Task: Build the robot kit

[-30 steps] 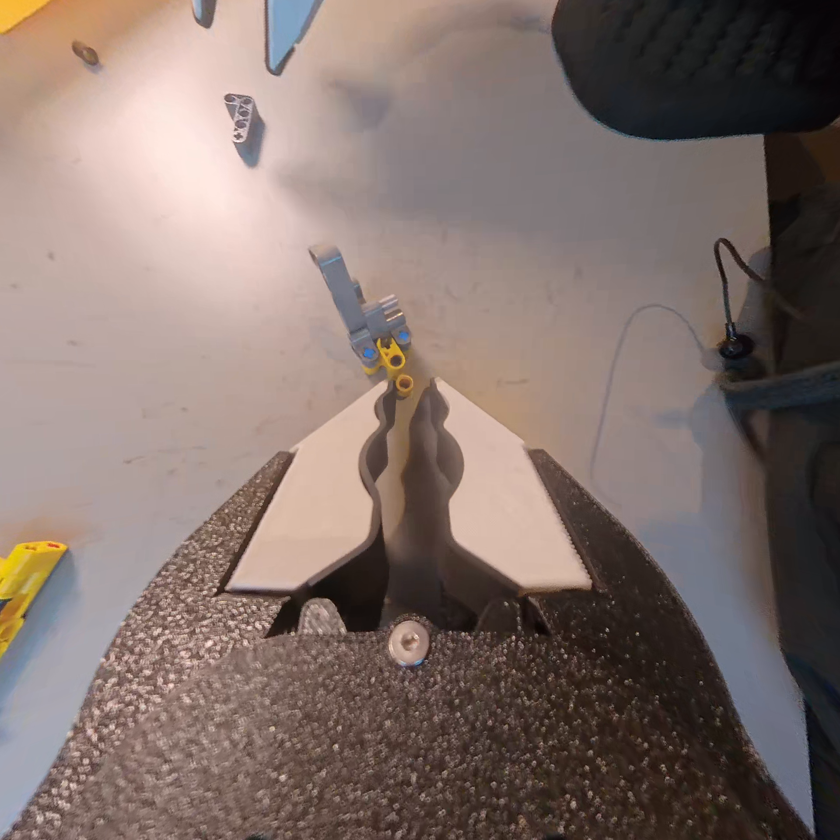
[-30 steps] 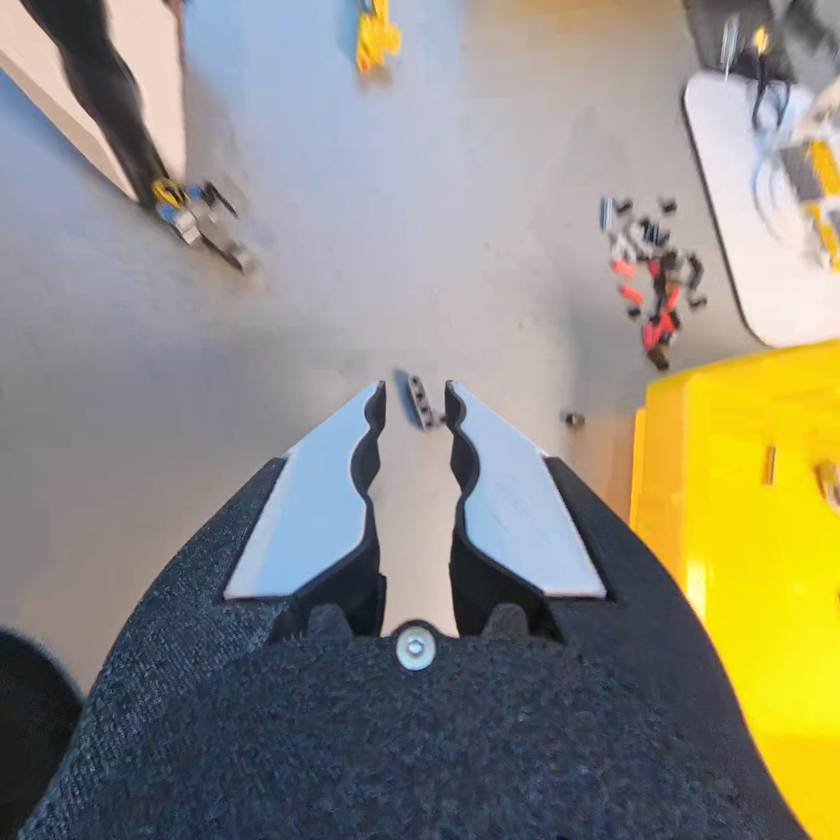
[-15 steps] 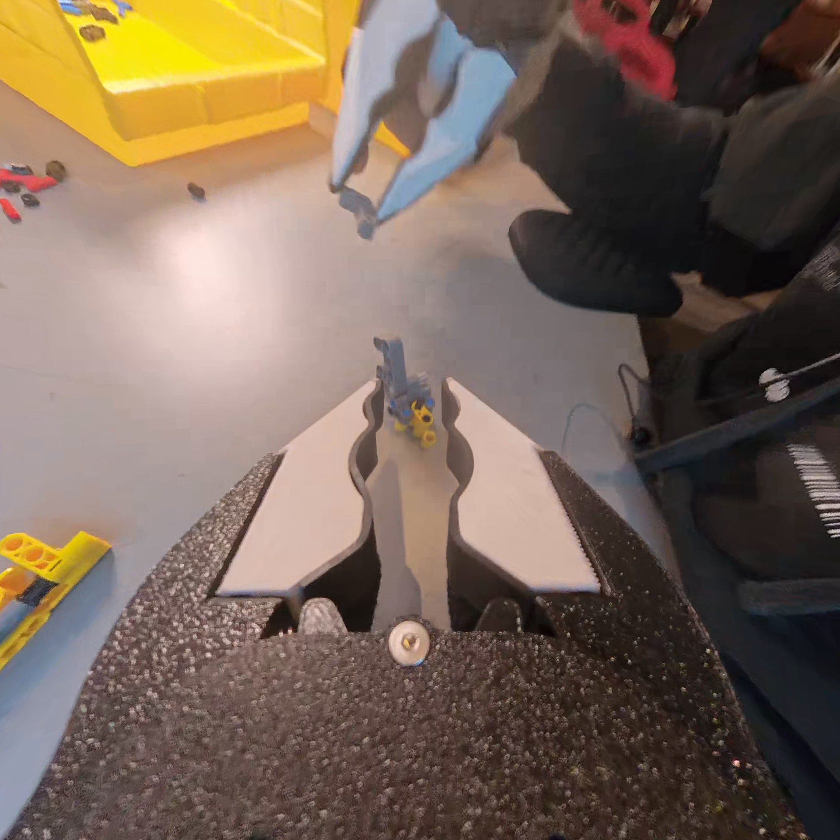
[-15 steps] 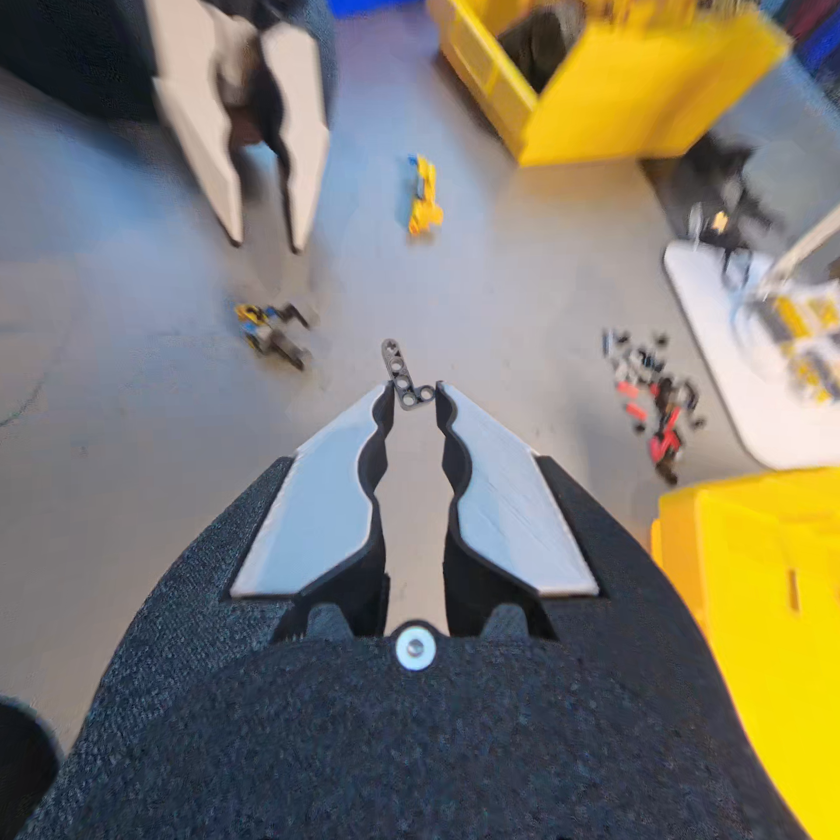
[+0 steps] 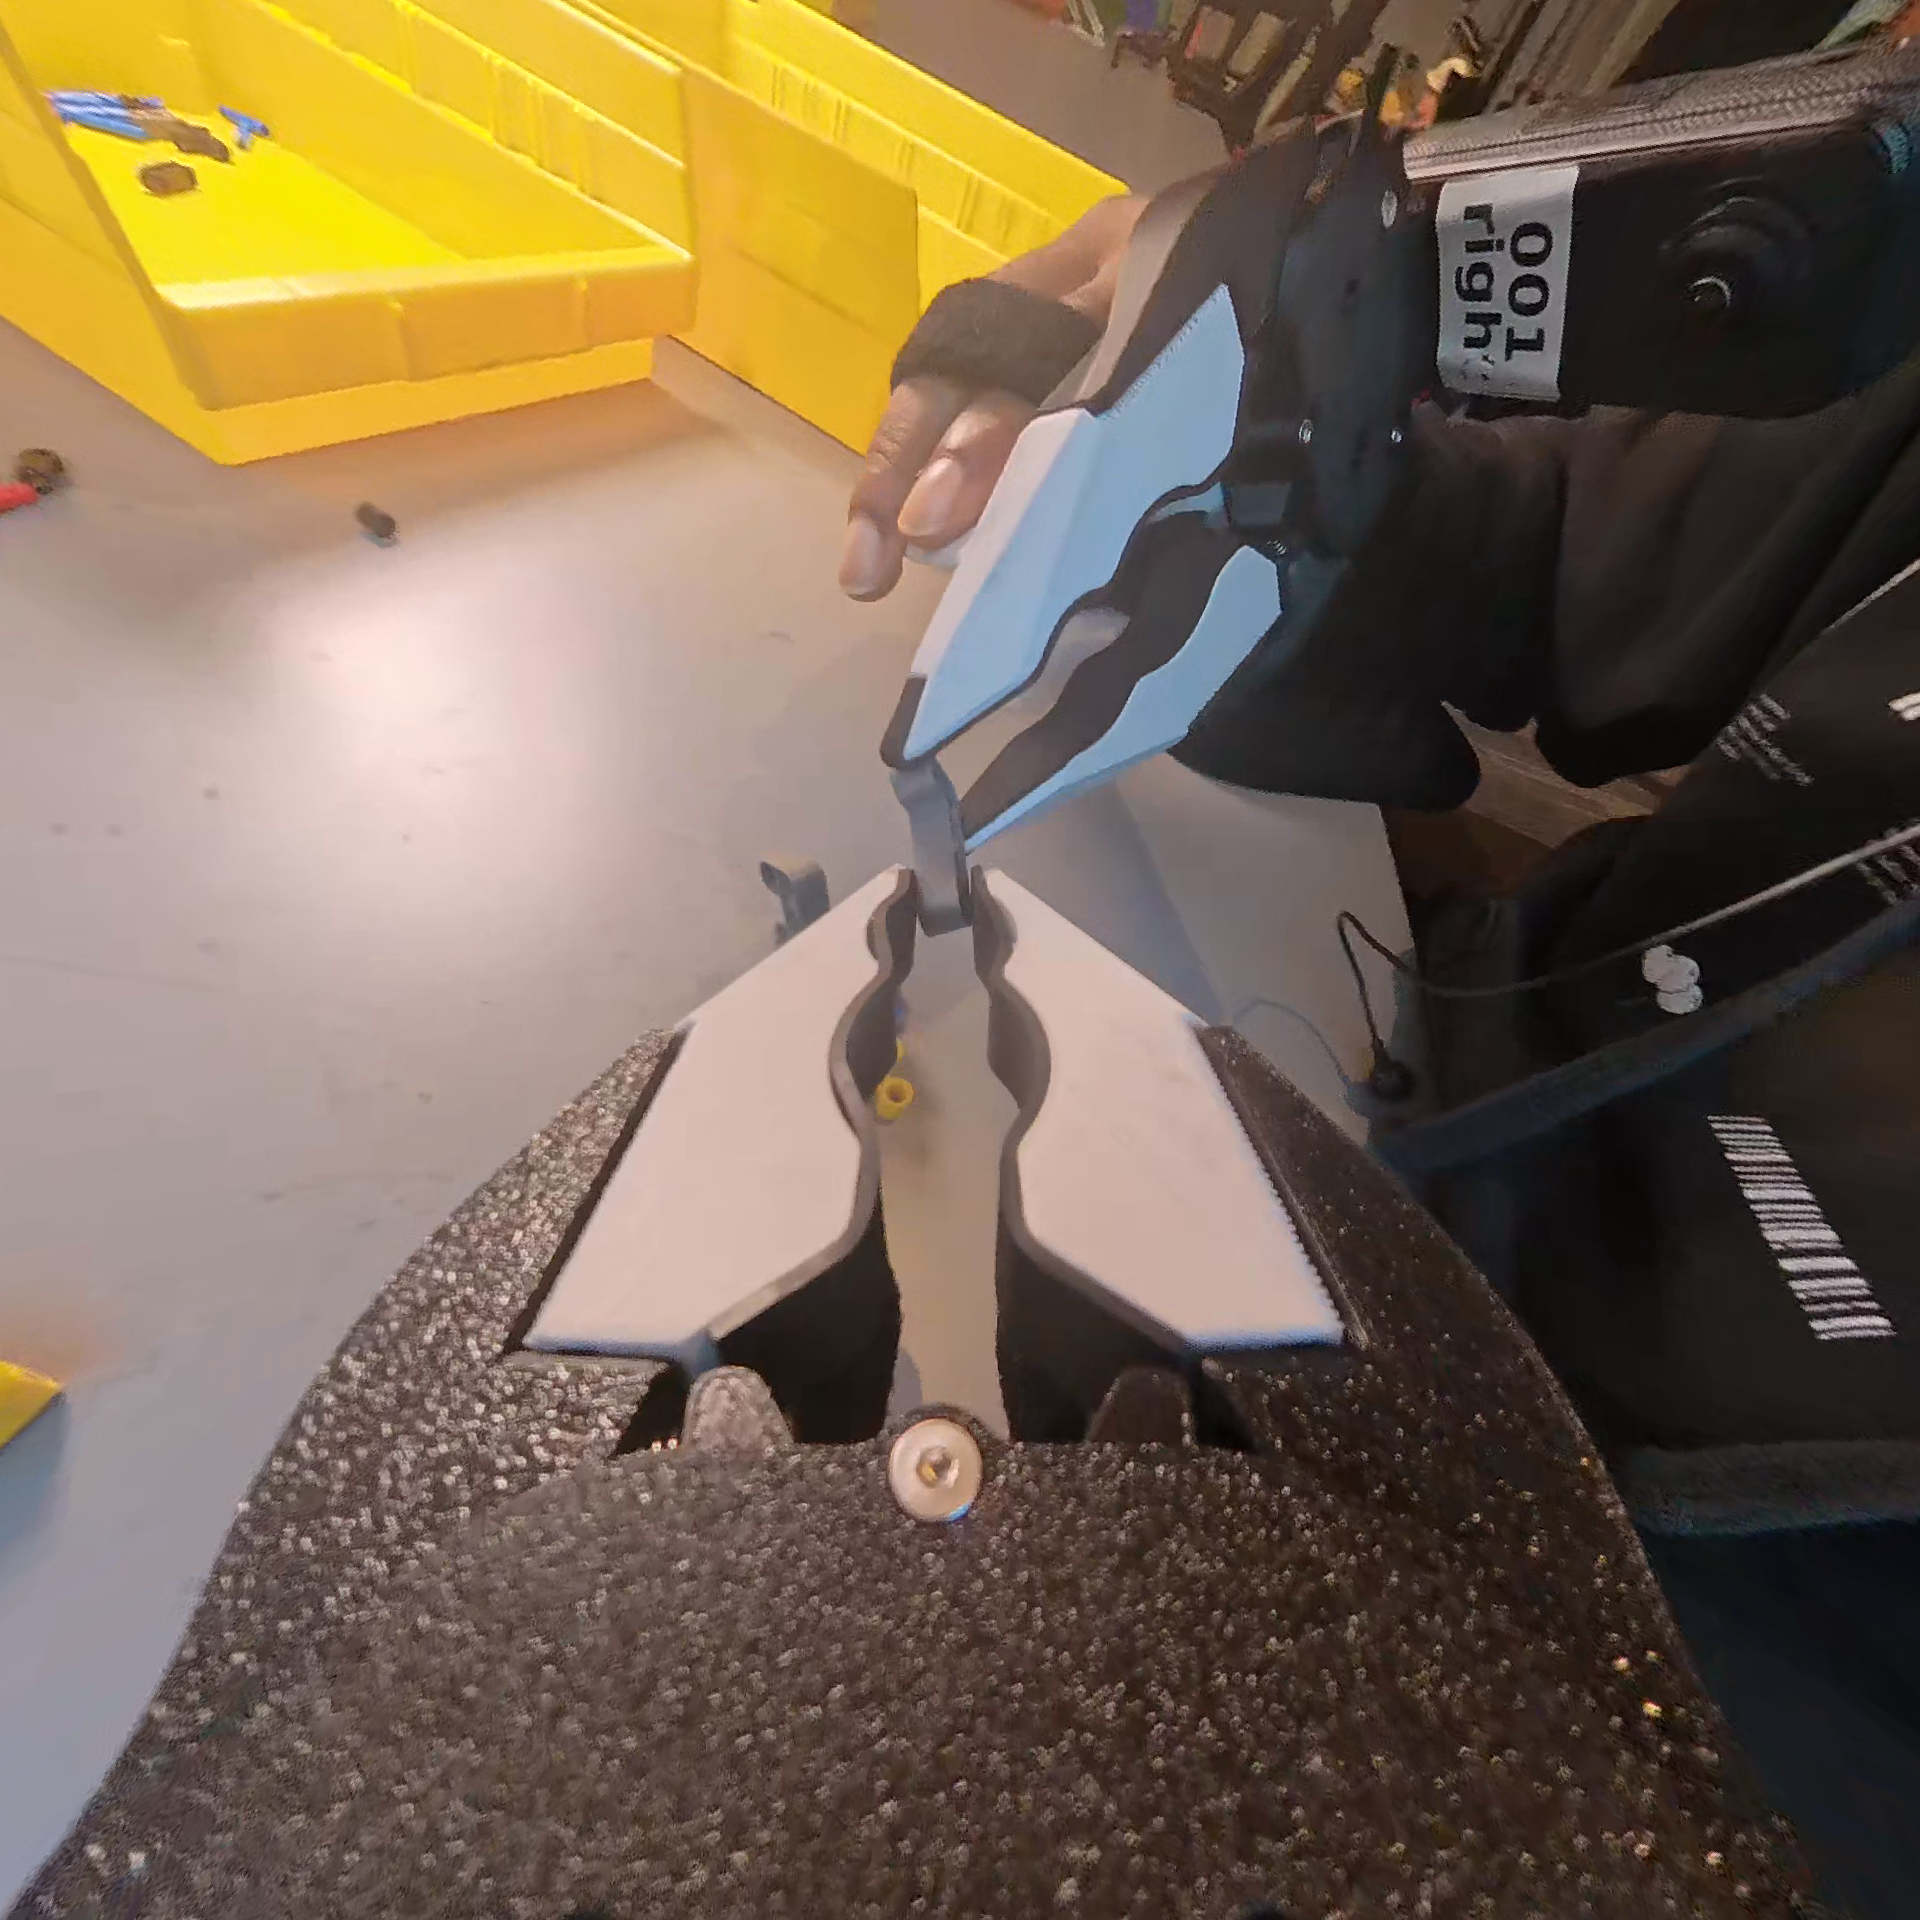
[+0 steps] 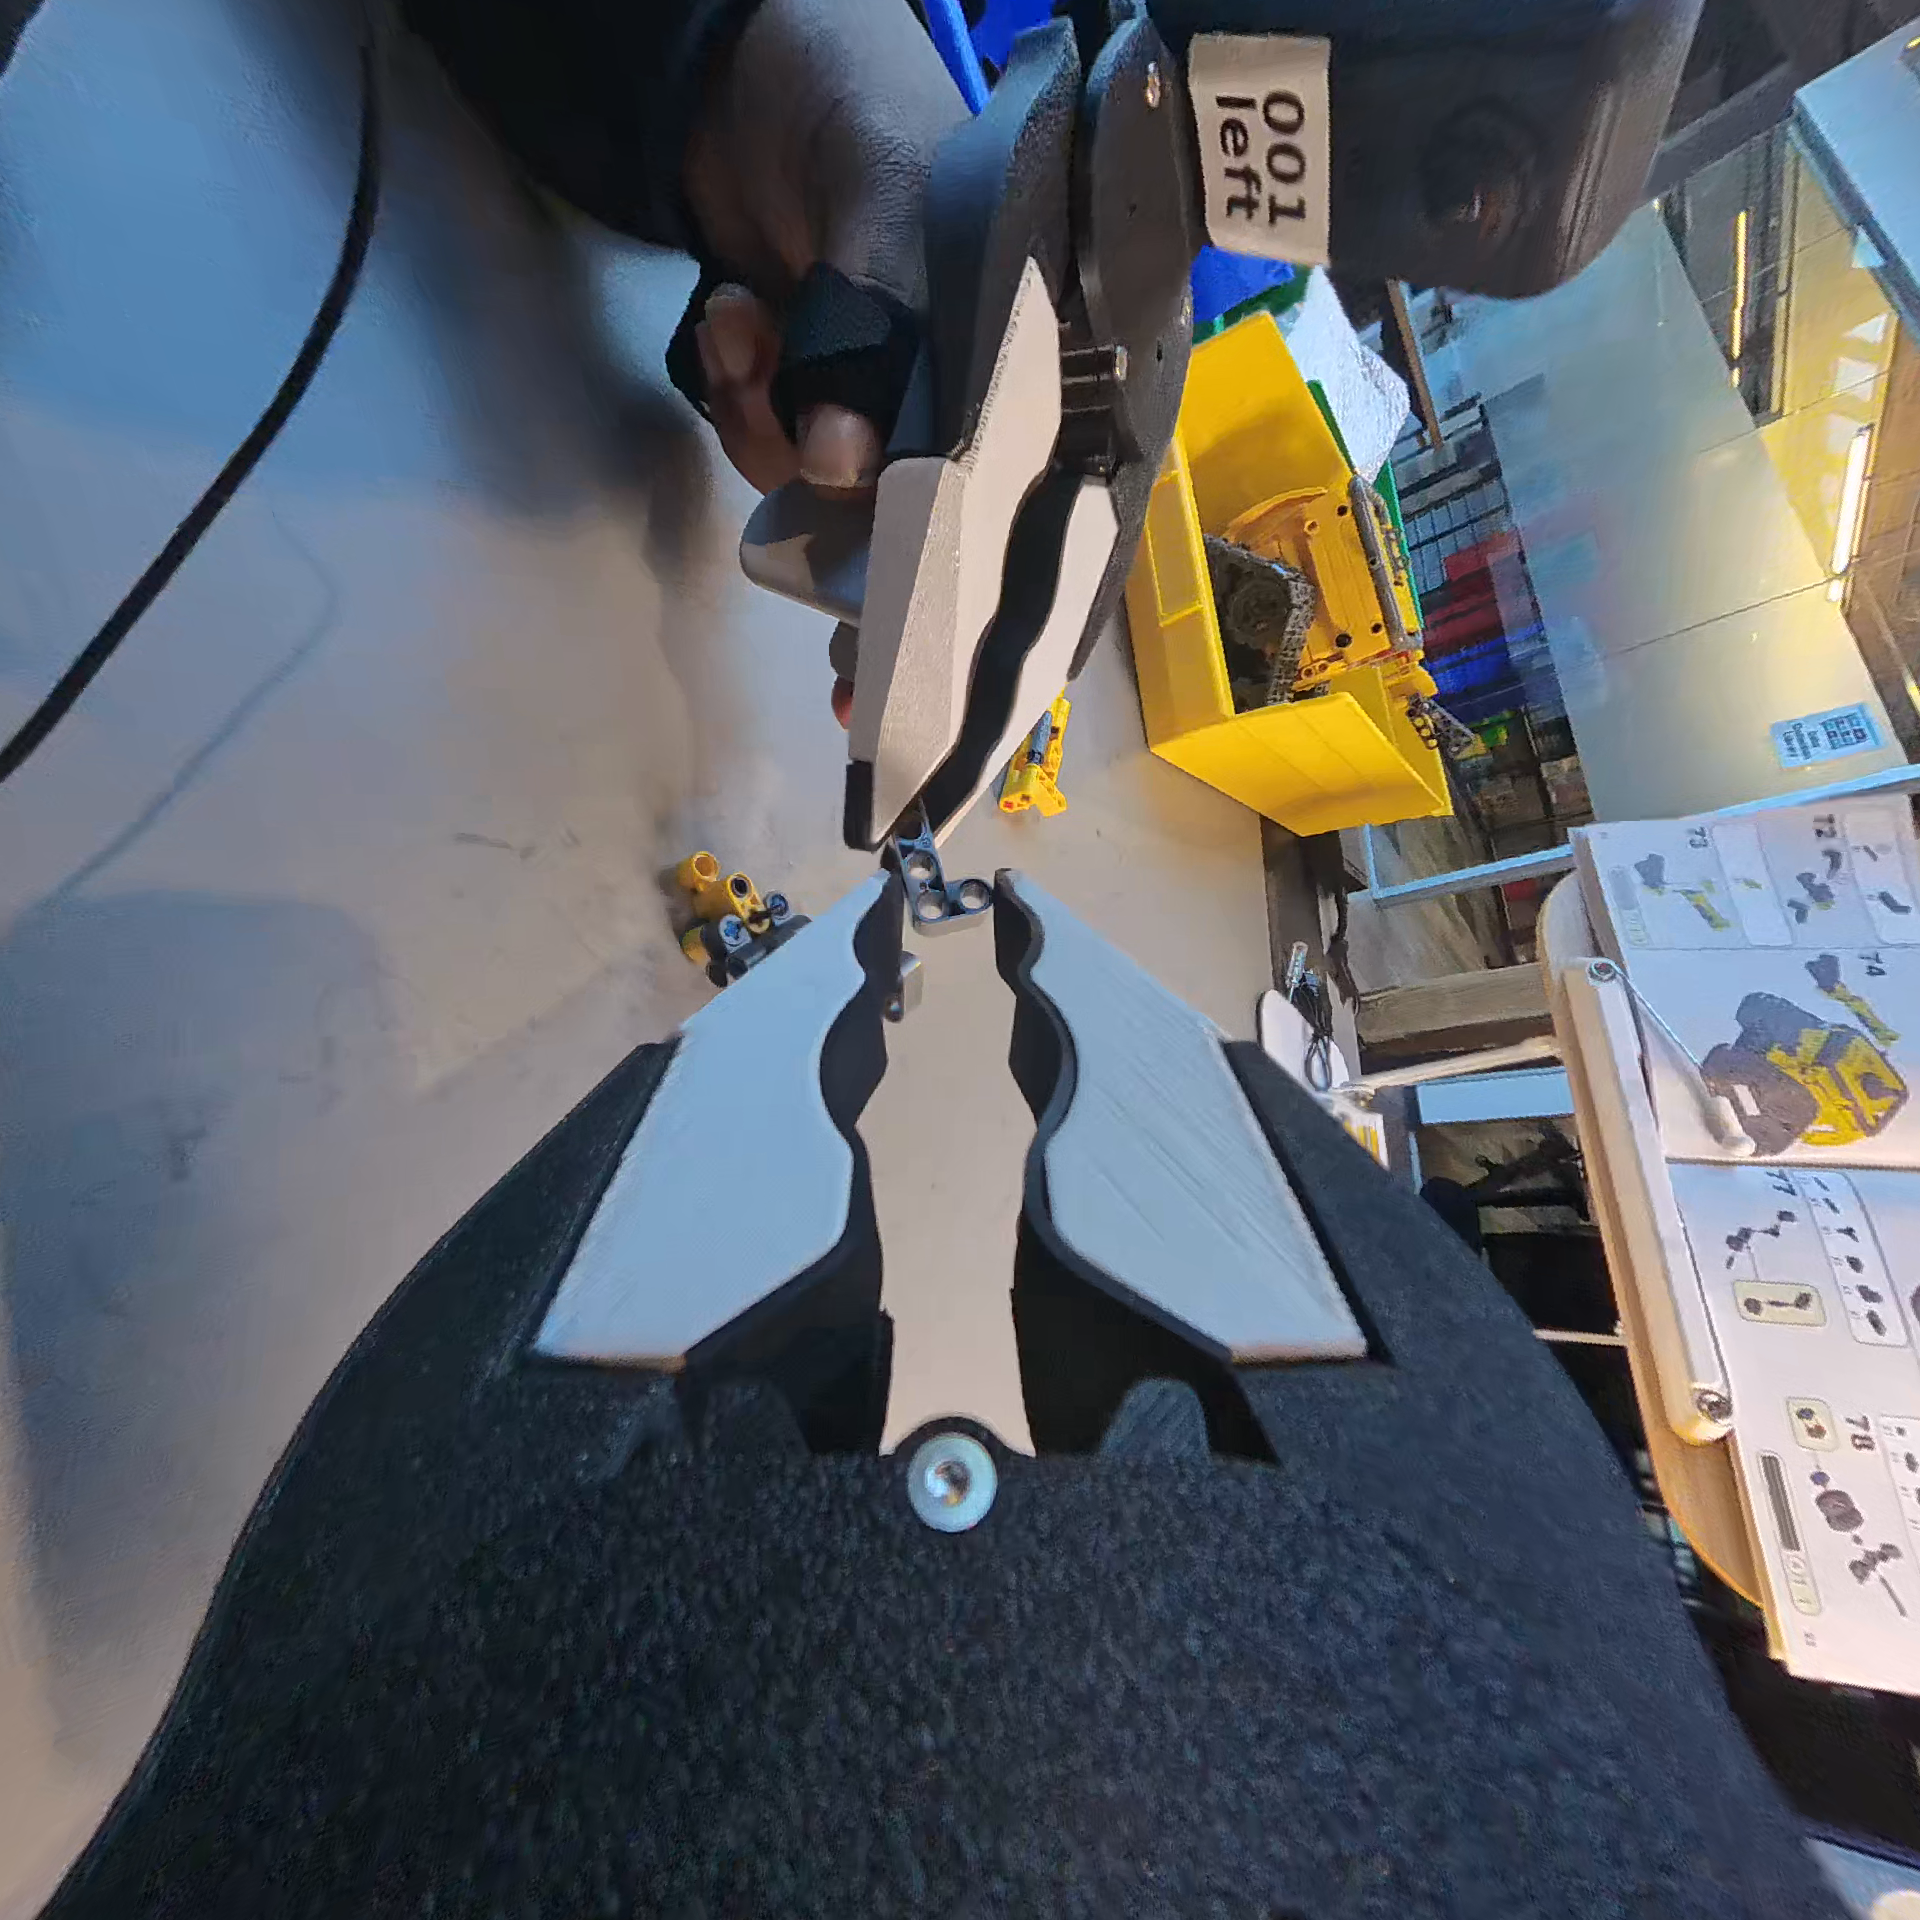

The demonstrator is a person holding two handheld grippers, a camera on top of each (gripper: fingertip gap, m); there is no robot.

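Where the two tools meet in the air above the grey table, a dark grey L-shaped beam is carried between them, clear of the surface. The right hand-held gripper is clamped across the beam's short leg, which spans the narrow gap between its tips. The left hand-held gripper comes in tip to tip from the opposite side and is pinched on the end of the long leg. Taking separate legs appears to keep the two pairs of fingers from fouling each other and leaves most of the holes exposed. Below, a small yellow-and-grey assembly lies on the table just beside the right tool's left finger, apart from the beam. Yellow bins and an open instruction booklet stand at the table's edges, well away from the grip.
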